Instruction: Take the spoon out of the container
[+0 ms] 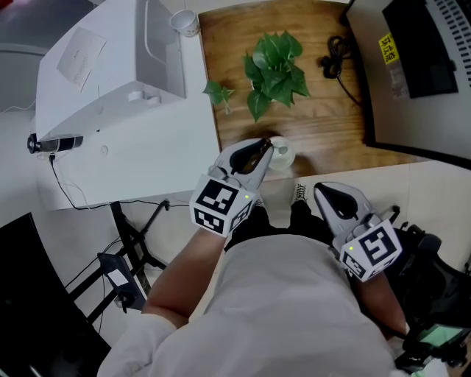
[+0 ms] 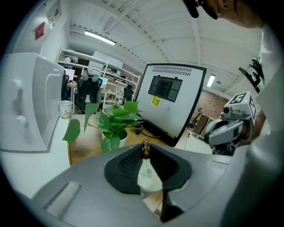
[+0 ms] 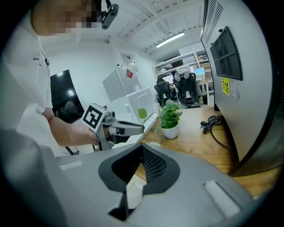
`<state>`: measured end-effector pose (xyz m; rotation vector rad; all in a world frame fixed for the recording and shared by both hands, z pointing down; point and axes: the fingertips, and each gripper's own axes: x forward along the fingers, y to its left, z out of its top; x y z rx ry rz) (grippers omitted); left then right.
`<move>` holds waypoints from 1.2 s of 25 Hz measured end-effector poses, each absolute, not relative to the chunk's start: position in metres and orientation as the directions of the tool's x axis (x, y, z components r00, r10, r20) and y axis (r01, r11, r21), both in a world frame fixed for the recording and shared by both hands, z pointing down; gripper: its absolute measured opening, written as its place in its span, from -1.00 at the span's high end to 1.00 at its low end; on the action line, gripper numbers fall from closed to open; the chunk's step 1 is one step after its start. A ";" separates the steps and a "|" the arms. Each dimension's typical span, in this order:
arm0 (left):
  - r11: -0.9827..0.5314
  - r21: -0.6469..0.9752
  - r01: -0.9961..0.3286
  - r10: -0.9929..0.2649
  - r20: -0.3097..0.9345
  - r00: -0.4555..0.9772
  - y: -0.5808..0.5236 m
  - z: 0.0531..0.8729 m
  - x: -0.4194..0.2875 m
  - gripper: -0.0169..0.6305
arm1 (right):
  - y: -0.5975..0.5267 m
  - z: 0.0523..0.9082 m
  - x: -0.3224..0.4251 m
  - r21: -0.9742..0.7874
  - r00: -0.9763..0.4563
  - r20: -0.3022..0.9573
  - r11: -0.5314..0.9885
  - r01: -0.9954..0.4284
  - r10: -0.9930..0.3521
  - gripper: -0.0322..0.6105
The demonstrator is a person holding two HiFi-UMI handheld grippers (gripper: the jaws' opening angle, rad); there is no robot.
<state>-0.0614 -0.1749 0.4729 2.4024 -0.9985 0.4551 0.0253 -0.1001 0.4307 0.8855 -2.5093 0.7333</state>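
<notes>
A small white container (image 1: 284, 158) stands on the wooden desk (image 1: 324, 125) near its front edge. My left gripper (image 1: 266, 148) reaches over it from the left. In the left gripper view its jaws (image 2: 145, 153) are shut on the brown tip of the spoon handle (image 2: 145, 149). The spoon's pale lower part hangs down into the white container (image 2: 153, 182) below. My right gripper (image 1: 322, 191) is held low at the right, apart from the container. In the right gripper view its jaws (image 3: 142, 147) are shut with nothing between them.
A potted green plant (image 1: 276, 70) stands at the middle of the desk. A black cable (image 1: 335, 59) and a large dark monitor (image 1: 419, 66) are to the right. A big white machine (image 1: 110, 96) with a paper cup (image 1: 184, 22) behind it fills the left.
</notes>
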 end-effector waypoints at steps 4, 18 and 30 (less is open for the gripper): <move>-0.616 0.306 -0.726 -0.580 0.447 0.681 -0.169 0.453 -0.065 0.78 | -0.098 0.426 0.023 -0.333 -0.730 0.497 0.674 -0.659 -0.469 0.88; -0.620 0.285 -0.731 -0.638 0.360 0.681 -0.124 0.391 -0.087 0.78 | -0.104 0.396 0.012 -0.291 -0.740 0.447 0.701 -0.651 -0.502 0.88; -0.650 0.286 -0.704 -0.622 0.331 0.709 -0.091 0.370 -0.115 0.78 | -0.098 0.369 -0.012 -0.260 -0.713 0.417 0.677 -0.688 -0.564 0.88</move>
